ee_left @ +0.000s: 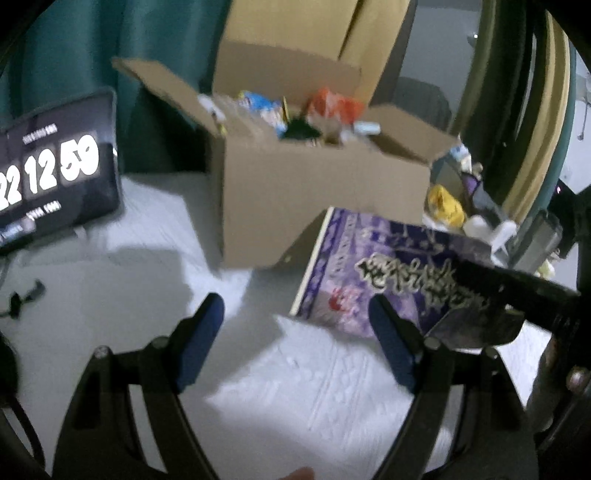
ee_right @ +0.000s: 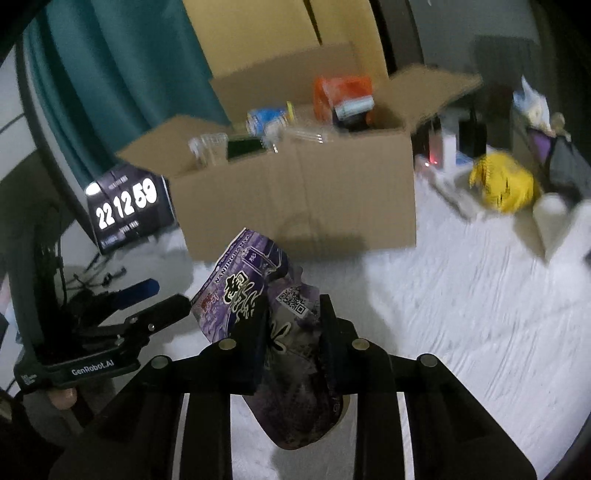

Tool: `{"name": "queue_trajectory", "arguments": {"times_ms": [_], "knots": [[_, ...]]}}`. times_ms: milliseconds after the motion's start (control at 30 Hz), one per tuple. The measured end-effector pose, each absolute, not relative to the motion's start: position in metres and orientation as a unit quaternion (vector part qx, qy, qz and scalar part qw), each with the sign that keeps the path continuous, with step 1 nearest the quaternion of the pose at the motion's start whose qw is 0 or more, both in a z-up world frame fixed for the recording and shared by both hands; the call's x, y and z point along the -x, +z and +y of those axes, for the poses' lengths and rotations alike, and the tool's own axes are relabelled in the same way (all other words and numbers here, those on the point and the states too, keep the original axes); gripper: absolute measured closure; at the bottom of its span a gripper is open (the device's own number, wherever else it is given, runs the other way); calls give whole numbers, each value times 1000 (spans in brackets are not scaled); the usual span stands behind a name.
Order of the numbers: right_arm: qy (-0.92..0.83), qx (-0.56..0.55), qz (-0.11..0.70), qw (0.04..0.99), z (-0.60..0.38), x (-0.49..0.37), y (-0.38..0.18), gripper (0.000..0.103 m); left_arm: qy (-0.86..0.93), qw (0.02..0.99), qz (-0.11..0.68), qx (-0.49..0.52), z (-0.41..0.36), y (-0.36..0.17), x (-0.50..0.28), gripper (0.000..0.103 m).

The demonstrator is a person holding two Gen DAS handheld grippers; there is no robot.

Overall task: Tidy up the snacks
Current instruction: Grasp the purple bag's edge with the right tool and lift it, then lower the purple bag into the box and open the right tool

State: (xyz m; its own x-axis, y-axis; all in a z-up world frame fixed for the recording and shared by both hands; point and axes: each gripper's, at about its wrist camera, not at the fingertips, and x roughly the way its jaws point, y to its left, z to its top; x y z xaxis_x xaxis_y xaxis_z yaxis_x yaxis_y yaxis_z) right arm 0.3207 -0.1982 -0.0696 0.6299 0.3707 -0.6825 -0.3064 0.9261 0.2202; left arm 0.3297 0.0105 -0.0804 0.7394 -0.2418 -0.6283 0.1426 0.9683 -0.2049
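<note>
Both grippers are in view: my right gripper (ee_right: 293,325) is clenched on one purple bag (ee_right: 258,295), its two fingers pinching the crumpled lower half so the printed top fans out ahead of the fingertips. My left gripper (ee_left: 295,328) is spread wide with nothing between its two blue pads (ee_left: 201,343); in the right wrist view it sits low at the left (ee_right: 147,302), just beside the bag's edge, though I cannot tell if it touches. From the left wrist view, the bag (ee_left: 388,273) hangs above the white sheet (ee_left: 295,387), in front of the near corner of the box, with a right finger (ee_left: 517,291) crossing it. I count one open cardboard box (ee_right: 303,195) ahead, four flaps out, crammed with snacks: an orange pack (ee_right: 341,92), a blue-and-white pack (ee_right: 267,118), clear plastic wrappers, others too blurred to count. One clock (ee_right: 127,206) reading 22 12 59 stands left of the box against a teal curtain (ee_right: 110,74). Right of the box lies a yellow bag (ee_right: 502,181) among a blurred pile of white and grey things. A second, taller carton (ee_right: 277,33) rises behind the box. The box's front wall stands between the held bag and the snacks inside.
</note>
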Motion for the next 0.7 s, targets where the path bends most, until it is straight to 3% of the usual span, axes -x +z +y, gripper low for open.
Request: {"name": "queue_trajectory", "arguments": {"times_ms": [367, 700], "knots": [[213, -17, 306, 928, -181, -362, 2, 76, -68, 959, 268, 69, 33, -33, -338, 19], [225, -16, 266, 937, -163, -421, 30, 76, -46, 967, 243, 61, 46, -15, -357, 19]]}}
